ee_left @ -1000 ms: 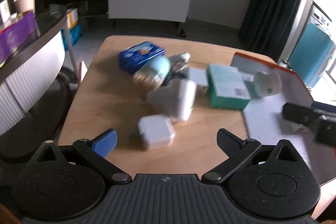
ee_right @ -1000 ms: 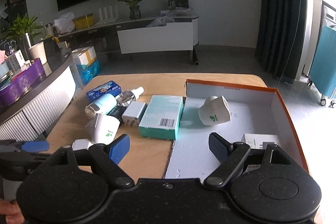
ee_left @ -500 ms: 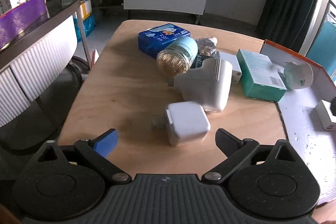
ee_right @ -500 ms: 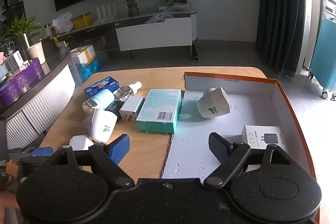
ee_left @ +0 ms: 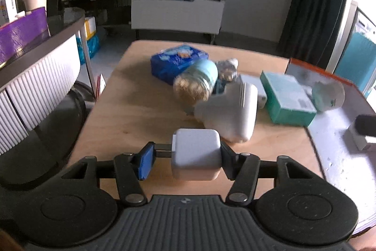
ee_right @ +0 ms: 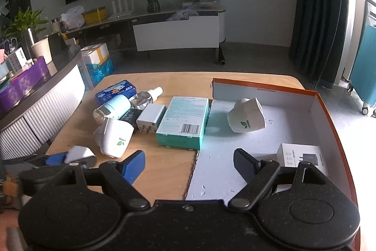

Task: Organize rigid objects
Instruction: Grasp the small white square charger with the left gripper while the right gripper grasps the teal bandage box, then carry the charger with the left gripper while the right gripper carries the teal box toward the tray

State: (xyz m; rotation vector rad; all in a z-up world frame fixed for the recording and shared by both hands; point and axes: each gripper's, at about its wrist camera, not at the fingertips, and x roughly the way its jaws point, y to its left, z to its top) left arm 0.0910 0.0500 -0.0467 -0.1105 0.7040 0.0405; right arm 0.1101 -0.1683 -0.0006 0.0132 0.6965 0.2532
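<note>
Left of my tongs: bare wooden tabletop point(ee_left: 131, 109) is lying open.
Ahead: white wedge-shaped plastic plug-in point(ee_left: 231, 114) is blocking, just beyond.
Right: teal cardboard box point(ee_right: 184, 124) is barring the orange-rimmed white tray point(ee_right: 324, 109), whose floor is staying largely free.

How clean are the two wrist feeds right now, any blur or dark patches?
Left wrist view: white charger between the left gripper fingers is sharp, the pile behind smeared. Right wrist view: crisp on the teal box; room edges dim and bowed.
</note>
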